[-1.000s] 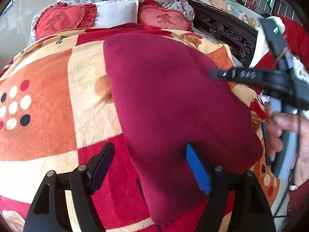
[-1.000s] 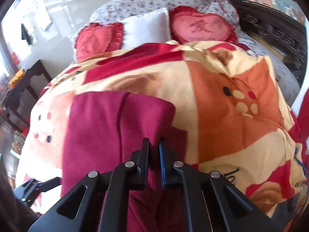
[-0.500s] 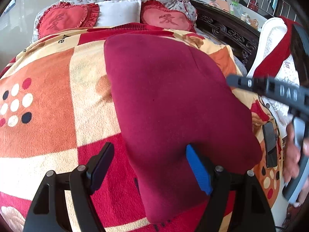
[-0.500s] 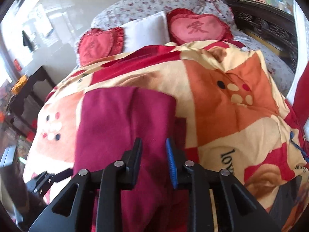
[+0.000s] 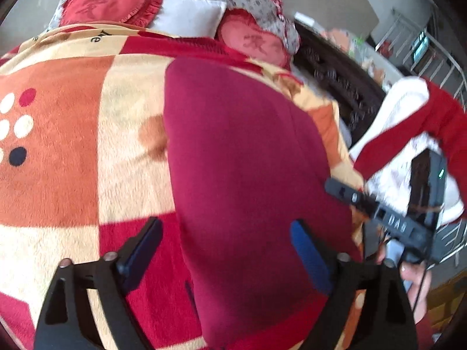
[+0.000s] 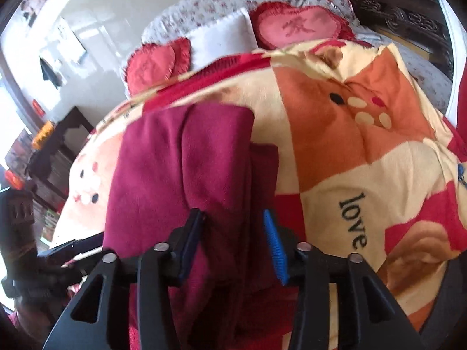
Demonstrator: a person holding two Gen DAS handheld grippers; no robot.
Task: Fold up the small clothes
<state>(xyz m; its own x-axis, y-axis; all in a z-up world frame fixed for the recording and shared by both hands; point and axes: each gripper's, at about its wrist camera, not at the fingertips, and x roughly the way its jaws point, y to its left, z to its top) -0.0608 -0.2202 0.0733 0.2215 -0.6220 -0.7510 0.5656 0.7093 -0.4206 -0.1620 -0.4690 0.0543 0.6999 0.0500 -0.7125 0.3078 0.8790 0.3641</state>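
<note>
**Fold laid down, both grippers letting go**

Starting at the left, the left gripper (image 5: 226, 255) is hanging over the near end of the maroon garment (image 5: 242, 175), which is lying flat on the patchwork blanket (image 5: 67, 145) covering the bed. Its jaws have just been opening further and are now standing wide; the cloth's left edge is running between them, but neither pad is pressing on it, so nothing is being held on this side.

Moving right, the garment is showing as a long, narrow shape, with one layer lying over another and a strip of the lower layer peeking out along its right edge in the right wrist view. That is reading as a lengthwise fold already made.

Further right, the right gripper (image 6: 233, 242) is straddling the folded edge. Its jaws have just been opening and are now parted, with a ridge of fabric standing loosely between the pads rather than being pinched. The person's hand (image 5: 414, 274) is working that gripper's handle at the edge of the left wrist view.

As a judgement, the task is sitting somewhere past its middle: the first fold is looking settled and released, while a crosswise fold to shorten the long strip, plus some squaring of the edges, is probably remaining.
</note>
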